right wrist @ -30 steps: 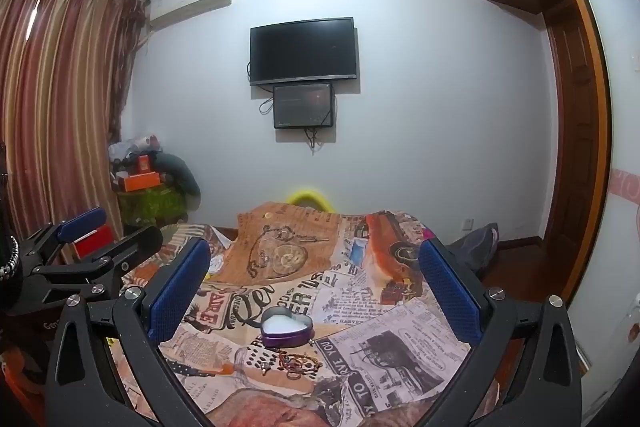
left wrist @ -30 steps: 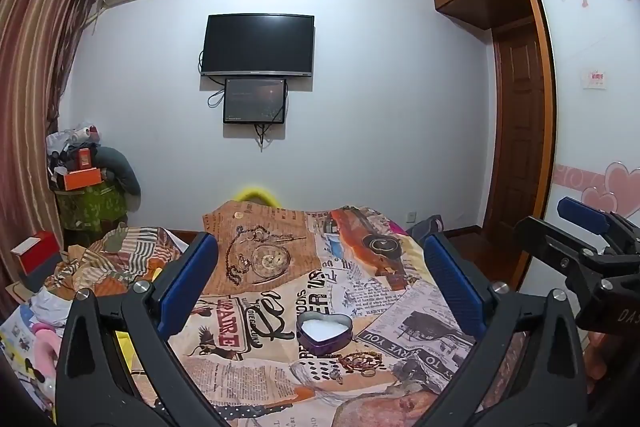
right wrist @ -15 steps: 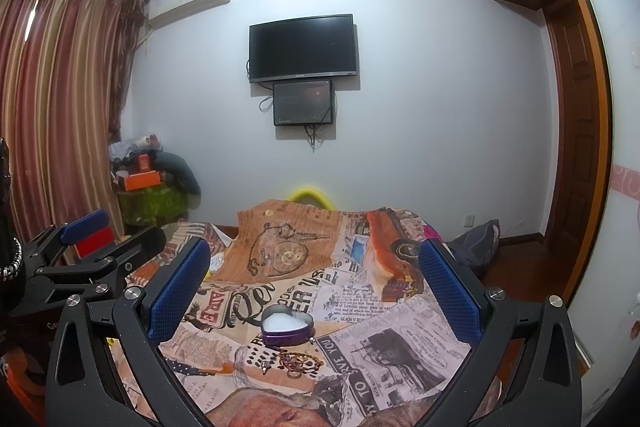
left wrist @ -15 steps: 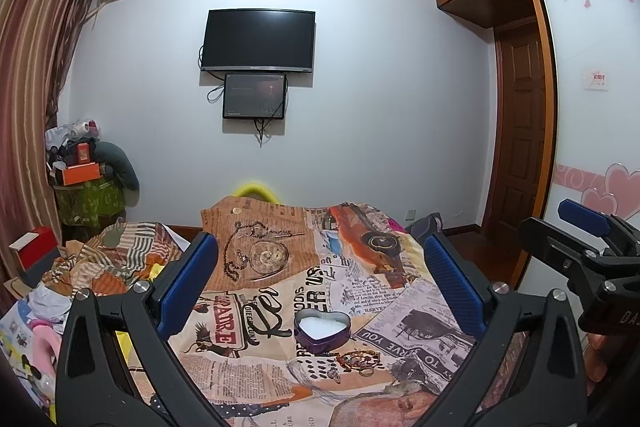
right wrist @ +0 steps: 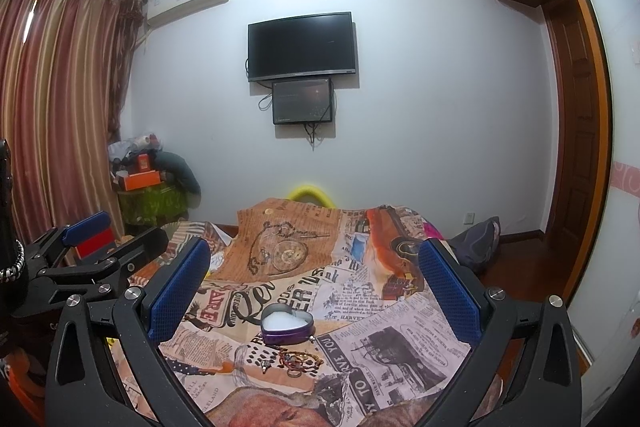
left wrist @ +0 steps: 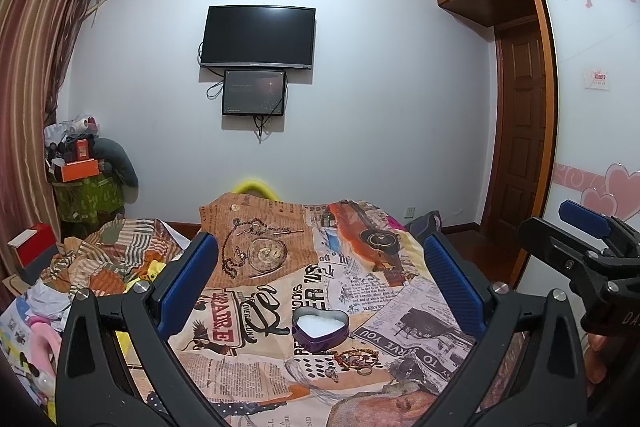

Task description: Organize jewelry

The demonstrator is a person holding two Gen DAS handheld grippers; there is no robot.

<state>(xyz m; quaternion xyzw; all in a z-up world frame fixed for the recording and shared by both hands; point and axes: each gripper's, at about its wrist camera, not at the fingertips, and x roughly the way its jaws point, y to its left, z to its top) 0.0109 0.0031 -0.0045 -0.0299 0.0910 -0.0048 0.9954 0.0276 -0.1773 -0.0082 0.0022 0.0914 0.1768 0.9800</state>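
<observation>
A purple heart-shaped tin (left wrist: 320, 330) with a white lining stands open on a newspaper-print cloth (left wrist: 256, 307); it also shows in the right wrist view (right wrist: 286, 326). A small heap of jewelry (left wrist: 354, 361), beads and a ring, lies just in front of the tin, and shows in the right wrist view (right wrist: 294, 363) too. My left gripper (left wrist: 320, 287) is open and empty, held above and short of the tin. My right gripper (right wrist: 310, 287) is open and empty, likewise short of it. Each gripper shows at the edge of the other's view.
The cloth covers a bed or table. Crumpled striped fabric and clutter (left wrist: 108, 259) lie at its left. A dark bag (right wrist: 478, 243) sits on the floor at the right, by a wooden door (right wrist: 576, 131). A TV (left wrist: 258, 39) hangs on the far wall.
Both views have tilted slightly, so the tin and jewelry sit a little higher in frame. Both grippers stay open and empty.
</observation>
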